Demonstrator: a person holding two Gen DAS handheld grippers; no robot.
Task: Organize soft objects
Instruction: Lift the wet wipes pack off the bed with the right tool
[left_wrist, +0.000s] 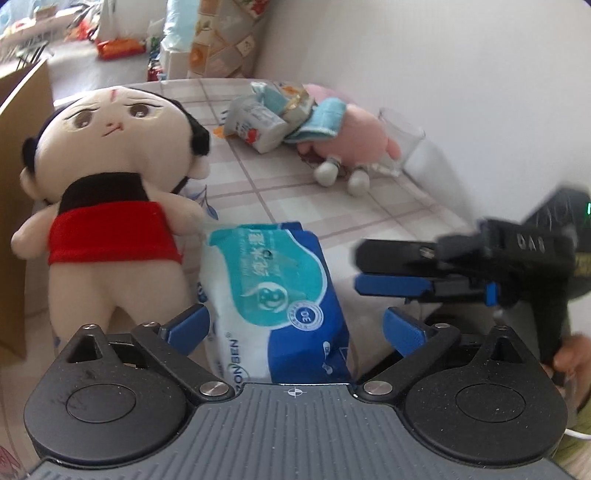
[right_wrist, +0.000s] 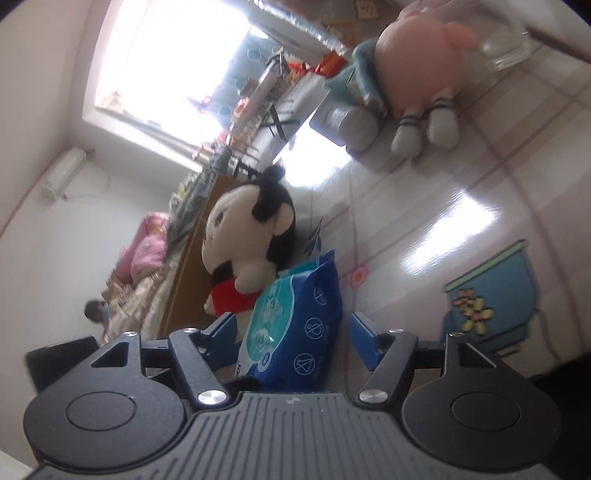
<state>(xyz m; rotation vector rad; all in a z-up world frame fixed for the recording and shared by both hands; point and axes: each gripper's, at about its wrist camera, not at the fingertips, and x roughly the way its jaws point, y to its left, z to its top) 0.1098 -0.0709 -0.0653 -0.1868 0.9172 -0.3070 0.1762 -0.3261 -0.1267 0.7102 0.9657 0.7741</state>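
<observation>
On the table (left_wrist: 369, 206), I held both tongs (left_wrist: 291, 328) (right_wrist: 291, 332) apart around the wipes pack (left_wrist: 280, 288); nudging it could topple the doll (left_wrist: 110, 192).

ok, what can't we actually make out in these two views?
- Wet wipes pack: near end hidden behind the gripper body, both wrist views.
- Right gripper: motion-blurred, left wrist view.
- Pink plush: head covered by blue towel and packets.
- Cardboard box: cut off by left edge.

Wipes pack (left_wrist: 280, 295) right of doll (left_wrist: 110, 192)
</observation>
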